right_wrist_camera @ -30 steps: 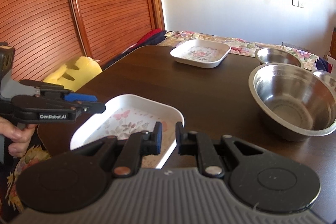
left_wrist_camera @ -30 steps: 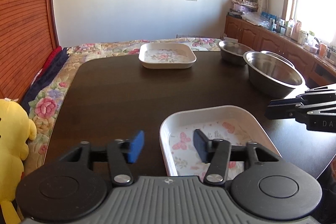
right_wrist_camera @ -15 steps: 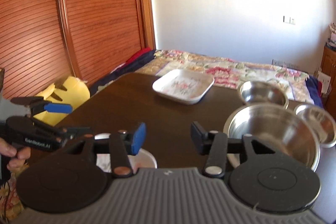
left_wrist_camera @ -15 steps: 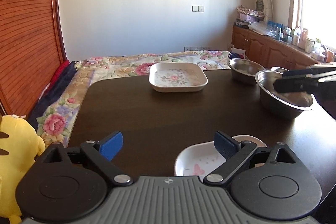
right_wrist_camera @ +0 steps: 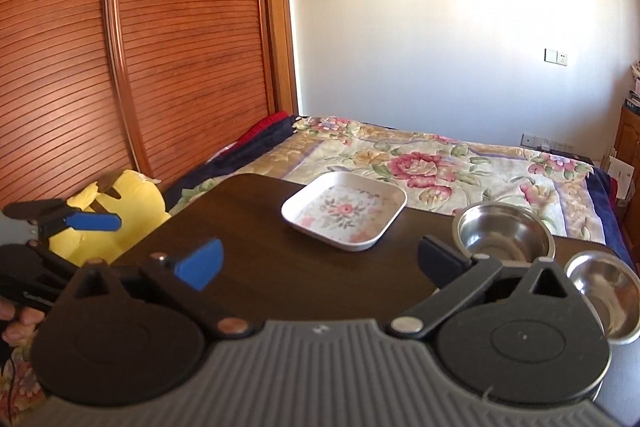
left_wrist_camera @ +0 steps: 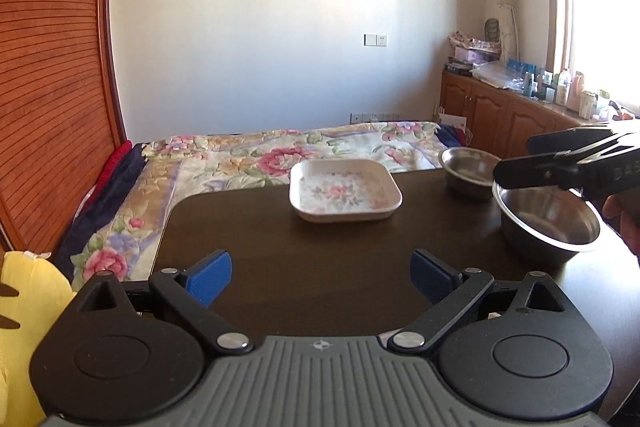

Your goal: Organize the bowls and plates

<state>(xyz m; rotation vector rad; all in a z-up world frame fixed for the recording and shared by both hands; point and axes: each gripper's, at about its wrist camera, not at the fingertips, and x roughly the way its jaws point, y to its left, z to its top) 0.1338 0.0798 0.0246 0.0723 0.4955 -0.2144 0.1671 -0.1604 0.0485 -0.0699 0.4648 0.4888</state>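
Plate: white square plate (left_wrist_camera: 345, 190) with a flower print sits in the upper middle of the left wrist view, on the far part of the desk (left_wrist_camera: 320, 267); it holds nothing.
Bowls: a large steel bowl (left_wrist_camera: 548, 223) stands at the right edge of the left wrist view, a smaller one (left_wrist_camera: 468, 167) just behind it (a third steel bowl (right_wrist_camera: 604, 291) shows at the right edge of the right wrist view).
Desk: dark brown wood, glossy, with a rounded corner at mid-left.
Left tool: the left tool (left_wrist_camera: 320, 277) has just been opening and its jaws stand wide, nothing between the blue pads.
Right tool: the right tool (right_wrist_camera: 320, 263) has just been opening too, jaws wide apart and gripping nothing.
Room: a bed (left_wrist_camera: 248, 155) with a floral cover lies beyond the desk; reddish slatted wardrobe doors (right_wrist_camera: 120, 67) fill the left side, a yellow plush toy (right_wrist_camera: 120, 215) below them.
Far side: plain white wall (left_wrist_camera: 280, 27); wooden cabinets (left_wrist_camera: 500, 119) under a bright window at upper right.
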